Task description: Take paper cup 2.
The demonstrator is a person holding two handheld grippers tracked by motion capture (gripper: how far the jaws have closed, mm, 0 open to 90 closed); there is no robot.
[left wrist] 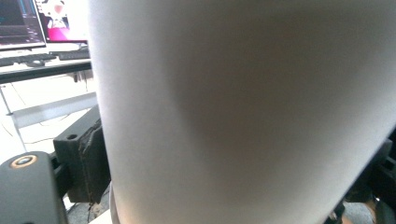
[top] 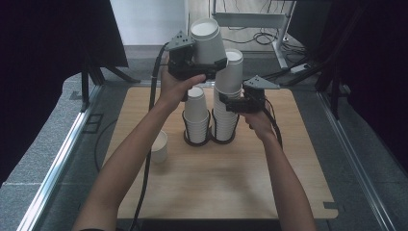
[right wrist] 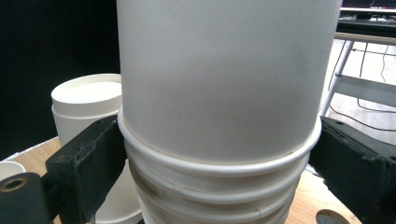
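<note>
White paper cup pinched upside down in left gripper fingers, raised at upper centre of high view beside taller right stack. Right gripper fingers clamp that stack's rims mid-height, steadying it. Shorter left stack sits in black ring holder on wooden counter. Advice: keep stack braced, keep lifted cup level, lower it squarely onto shorter stack.

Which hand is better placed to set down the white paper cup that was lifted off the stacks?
Left. The left gripper holds the upside-down white paper cup above the shorter stack. The right gripper is busy clamping the taller stack, probably steadying it.
</note>
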